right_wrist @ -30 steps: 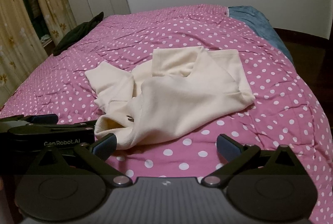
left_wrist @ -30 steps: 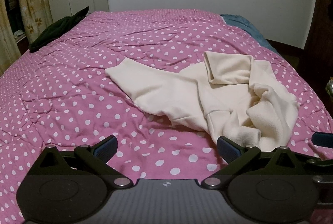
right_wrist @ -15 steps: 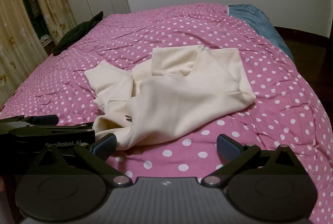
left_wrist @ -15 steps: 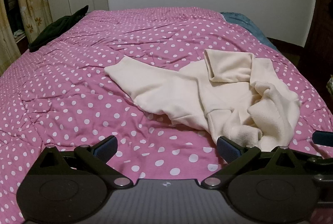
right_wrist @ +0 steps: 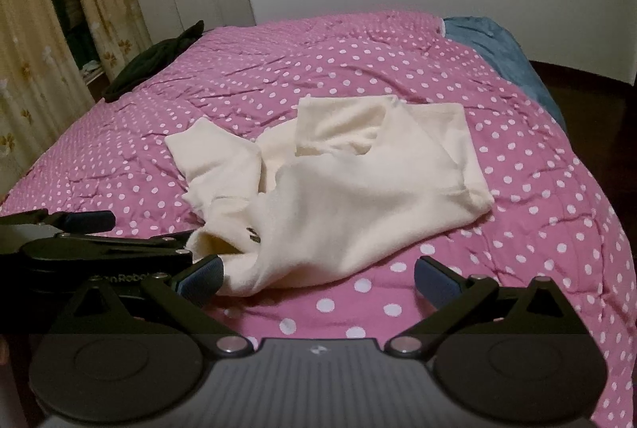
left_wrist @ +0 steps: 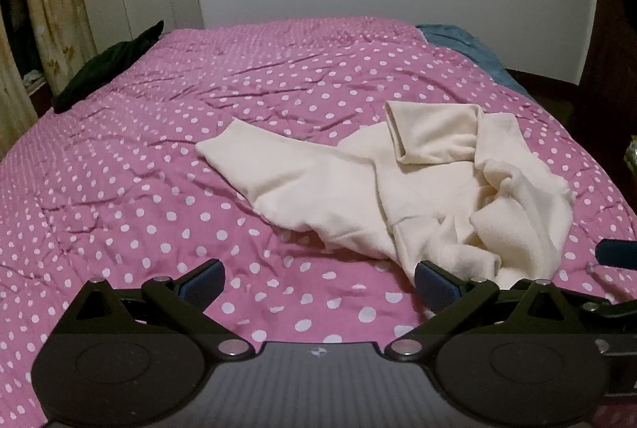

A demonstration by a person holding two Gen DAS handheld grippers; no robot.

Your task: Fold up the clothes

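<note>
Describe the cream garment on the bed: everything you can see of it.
The cream garment is a soft, fleecy-looking top lying crumpled and unfolded on the pink polka-dot bedspread. One sleeve stretches out flat to one side; the body is bunched, with a folded-over flap on top. A small dark mark shows near its front edge. Both grippers, open, sit just short of it, gripping nothing.

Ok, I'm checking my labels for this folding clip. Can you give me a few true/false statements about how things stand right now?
1. The cream garment lies crumpled on the pink dotted bedspread. True.
2. The left gripper is shut on the garment. False: its jaws stand open, holding nothing.
3. The right gripper is open. True.
4. The dark clothing lies on top of the cream garment. False: it lies apart, at the bed's far left edge.
</note>
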